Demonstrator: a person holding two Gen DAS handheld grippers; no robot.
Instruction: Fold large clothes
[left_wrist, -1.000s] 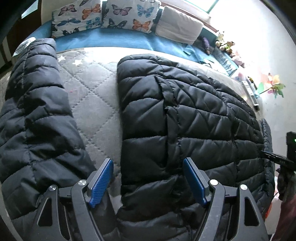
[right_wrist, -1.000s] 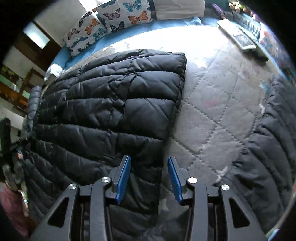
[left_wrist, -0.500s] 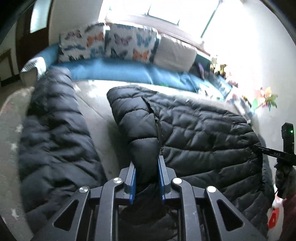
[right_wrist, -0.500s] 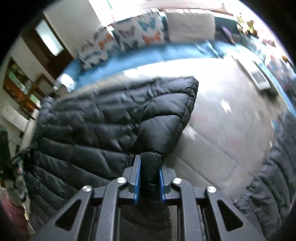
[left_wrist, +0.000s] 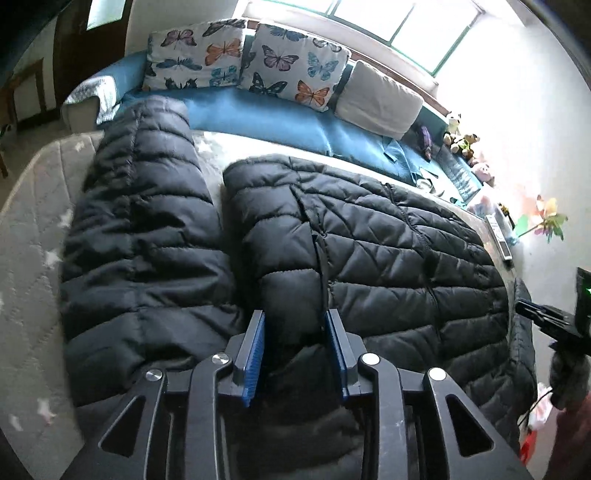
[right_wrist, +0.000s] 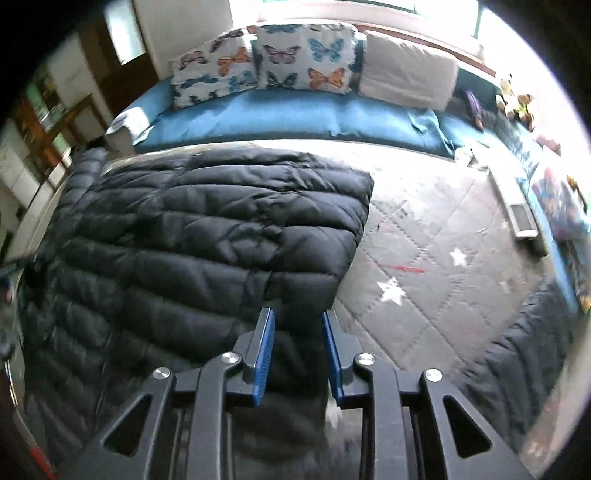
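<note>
A black puffer jacket (left_wrist: 388, 258) lies spread on a grey quilted mattress (right_wrist: 424, 240). One sleeve (left_wrist: 144, 229) lies apart to its left in the left wrist view, and the other sleeve (right_wrist: 528, 350) lies low on the right in the right wrist view. My left gripper (left_wrist: 295, 332) has the jacket's left side edge bunched between its blue pads. My right gripper (right_wrist: 297, 325) holds the jacket's (right_wrist: 221, 229) right side edge the same way. Both pairs of jaws are opening, with puffy fabric still filling each gap and touching the pads.
Behind the mattress runs a blue seat (left_wrist: 258, 118) with butterfly pillows (left_wrist: 291, 70) and a plain cushion (left_wrist: 376, 99). Soft toys (left_wrist: 461, 140) and a pinwheel (left_wrist: 546, 221) stand by the right wall. A white flat device (right_wrist: 517, 218) lies at the mattress's right edge.
A second ago both grippers hung open over the flat jacket. They then closed tight on its side edges and rose. Their jaws now stand wider, fabric still between them.
</note>
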